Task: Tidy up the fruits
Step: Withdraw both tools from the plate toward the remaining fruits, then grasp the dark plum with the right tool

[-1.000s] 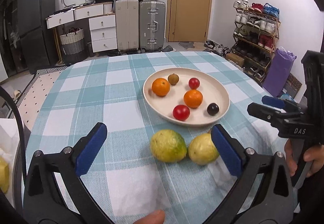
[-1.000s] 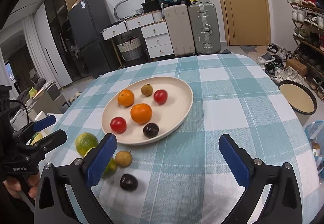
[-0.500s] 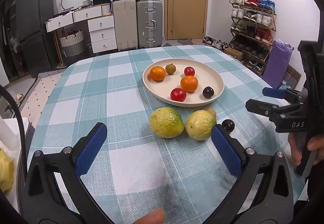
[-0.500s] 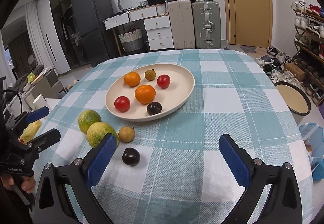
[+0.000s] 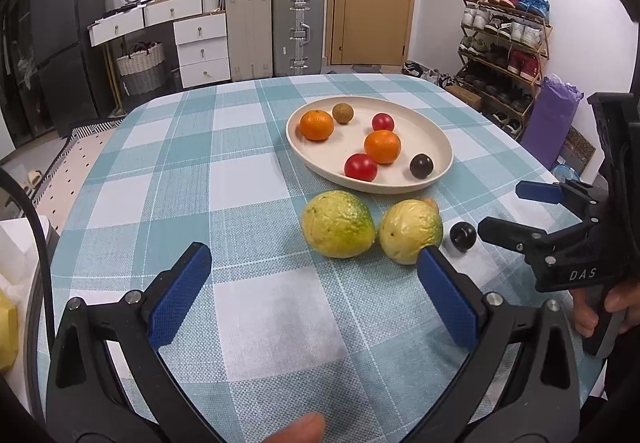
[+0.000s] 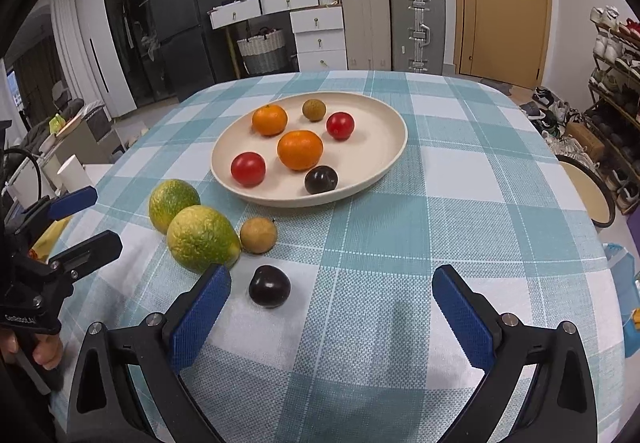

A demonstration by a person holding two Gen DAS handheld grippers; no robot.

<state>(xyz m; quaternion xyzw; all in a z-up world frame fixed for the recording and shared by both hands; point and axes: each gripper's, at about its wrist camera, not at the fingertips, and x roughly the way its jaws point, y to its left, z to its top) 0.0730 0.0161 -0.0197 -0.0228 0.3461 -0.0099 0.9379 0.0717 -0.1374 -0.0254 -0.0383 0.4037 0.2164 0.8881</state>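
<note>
Right wrist view: both tongs, right gripper (image 6: 330, 307) and left gripper (image 5: 314, 293), spread empty, have backed away from the plate (image 6: 384, 167); four fruits wait outside.

The left gripper (image 5: 314, 293) is a black plastic frame with two arms, each tipped by a textured blue pad and fixed with silver screws; a black cable curves beside its left arm. The right gripper (image 6: 332, 313) has the same black frame, blue pads and silver screws. Seen from the left wrist, its body bears white letters "DAS", and bare-skinned fingers (image 5: 618, 307) wrap its handle.
</note>
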